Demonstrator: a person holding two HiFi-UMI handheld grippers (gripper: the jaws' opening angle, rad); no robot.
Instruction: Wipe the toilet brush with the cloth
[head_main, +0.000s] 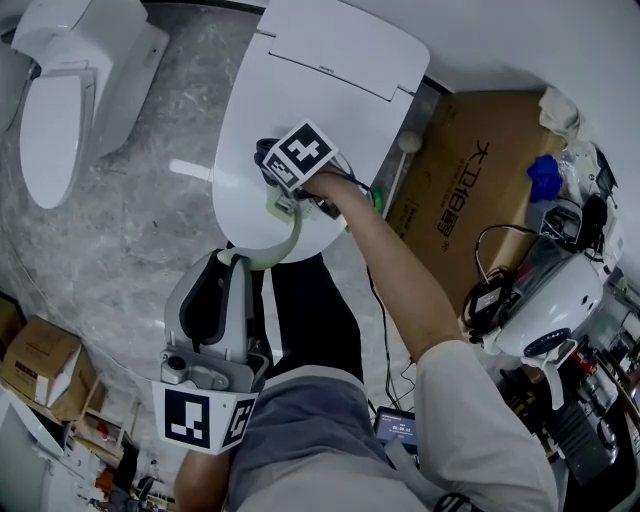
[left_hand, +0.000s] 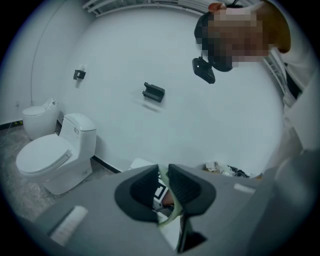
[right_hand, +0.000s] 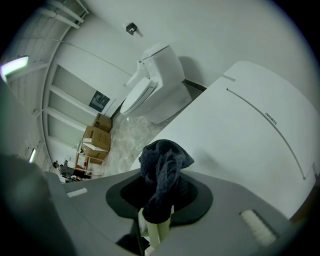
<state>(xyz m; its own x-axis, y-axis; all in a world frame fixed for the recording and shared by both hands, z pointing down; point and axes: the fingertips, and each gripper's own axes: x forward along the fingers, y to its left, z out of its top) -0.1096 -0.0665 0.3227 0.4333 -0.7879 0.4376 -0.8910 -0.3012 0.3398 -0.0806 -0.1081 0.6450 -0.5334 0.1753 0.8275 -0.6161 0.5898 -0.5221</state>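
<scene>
The toilet brush shows as a pale green curved handle (head_main: 288, 236) (left_hand: 169, 216) (right_hand: 158, 229); its head is hidden. My left gripper (head_main: 233, 262) (left_hand: 164, 176) is shut on the handle's near end, low in the head view. My right gripper (head_main: 286, 197) (right_hand: 161, 202), under its marker cube (head_main: 301, 154), is shut on a dark blue cloth (right_hand: 163, 172). The cloth is bunched round the handle's far end, just above the closed lid of a white toilet (head_main: 310, 80). Between the left jaws, the right gripper's cube (left_hand: 159, 192) is visible.
A second white toilet (head_main: 68, 95) (left_hand: 52, 152) stands to the left on the grey marble floor. Right of the near toilet are a white rod with a round end (head_main: 404, 152) and a flat cardboard box (head_main: 480, 190). Cables and a white device (head_main: 552, 300) clutter the right; small boxes (head_main: 42, 365) lie lower left.
</scene>
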